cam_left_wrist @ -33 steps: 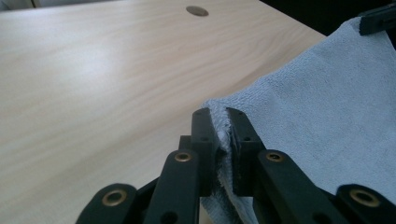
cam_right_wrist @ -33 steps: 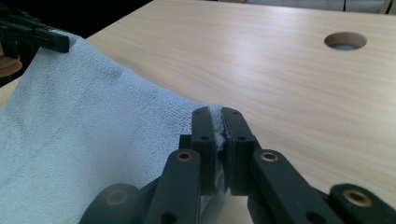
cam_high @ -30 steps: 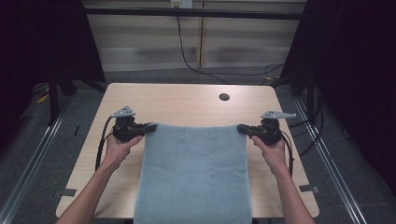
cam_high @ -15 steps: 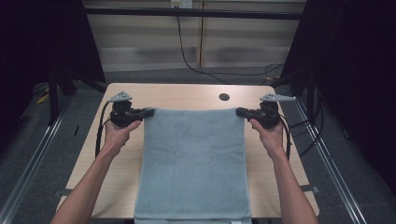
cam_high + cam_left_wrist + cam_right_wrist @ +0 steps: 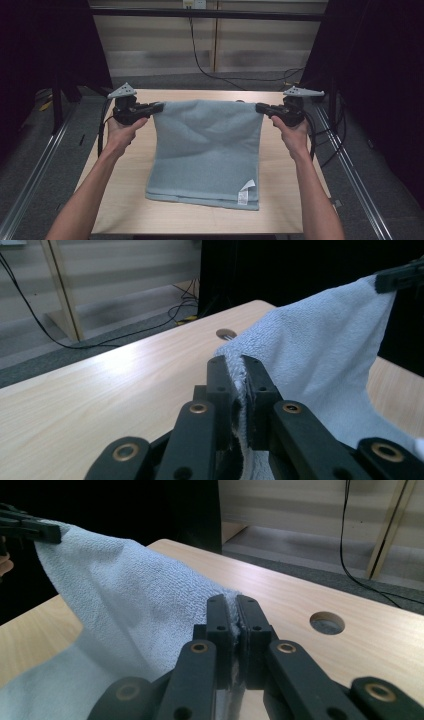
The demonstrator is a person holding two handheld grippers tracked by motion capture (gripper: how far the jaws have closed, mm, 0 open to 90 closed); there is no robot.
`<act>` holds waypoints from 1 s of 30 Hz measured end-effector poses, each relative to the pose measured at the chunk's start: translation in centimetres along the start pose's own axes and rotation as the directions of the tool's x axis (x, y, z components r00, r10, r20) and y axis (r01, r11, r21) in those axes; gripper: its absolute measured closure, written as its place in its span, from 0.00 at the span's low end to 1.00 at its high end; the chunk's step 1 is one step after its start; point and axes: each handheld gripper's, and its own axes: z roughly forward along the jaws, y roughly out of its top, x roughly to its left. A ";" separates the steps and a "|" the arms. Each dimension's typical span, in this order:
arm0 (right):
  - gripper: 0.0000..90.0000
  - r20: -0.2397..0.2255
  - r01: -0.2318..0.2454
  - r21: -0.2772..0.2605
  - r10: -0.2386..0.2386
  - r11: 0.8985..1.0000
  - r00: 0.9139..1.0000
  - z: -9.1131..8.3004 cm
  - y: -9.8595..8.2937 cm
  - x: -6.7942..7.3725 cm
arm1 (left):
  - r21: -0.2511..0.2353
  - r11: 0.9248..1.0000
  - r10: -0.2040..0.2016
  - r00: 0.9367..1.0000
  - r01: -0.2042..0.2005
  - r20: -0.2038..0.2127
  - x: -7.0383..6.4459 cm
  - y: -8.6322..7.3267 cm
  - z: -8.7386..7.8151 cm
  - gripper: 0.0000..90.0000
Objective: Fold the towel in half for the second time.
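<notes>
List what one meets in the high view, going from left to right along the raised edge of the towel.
left hand → left gripper → towel → right gripper → right hand

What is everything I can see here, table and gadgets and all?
Towel: one, pale blue-grey, far corners lifted, near folded edge resting on the table.
Tag: one, white, at the towel's near right corner.
Table: one, light wood, under the towel.
Hole: one, round, in the tabletop's far side.
Cable: one, black, on the floor beyond the table.
Left claw: one, black, shut on the towel's far left corner.
Right claw: one, black, shut on the far right corner.
Forearms: two, entering from the bottom.
</notes>
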 end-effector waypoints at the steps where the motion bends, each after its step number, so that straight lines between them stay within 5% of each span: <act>1: 0.96 -0.005 0.007 0.006 -0.007 1.000 1.000 -0.1 -0.4 0.2 | 0.005 1.000 0.007 1.000 -0.007 -0.014 0.0 -0.2 -0.1 0.93; 6: 0.96 -0.051 0.029 0.003 -0.029 1.000 0.998 -1.2 -2.1 1.8 | -0.006 0.999 0.034 0.999 -0.035 -0.015 -0.4 -1.0 -0.6 0.93; 10: 0.96 -0.081 0.053 0.013 -0.052 0.999 0.995 -2.1 -3.4 3.2 | -0.037 0.998 0.057 0.998 -0.055 0.037 -1.6 -1.5 -1.4 0.93; 18: 0.96 -0.120 0.060 0.013 -0.058 0.998 0.991 -4.3 -6.5 5.4 | -0.051 0.995 0.092 0.993 -0.088 0.079 -4.1 -4.7 -4.1 0.93; 25: 0.96 -0.139 0.052 0.078 -0.041 0.996 0.990 -5.8 -10.7 7.1 | 0.013 0.996 0.083 0.989 -0.085 0.124 -5.3 -9.3 -5.9 0.92; 30: 0.95 -0.153 0.060 0.177 -0.033 0.982 0.988 -5.9 -13.6 8.3 | 0.076 0.995 0.054 0.987 -0.066 0.152 -6.1 -12.5 -6.5 0.90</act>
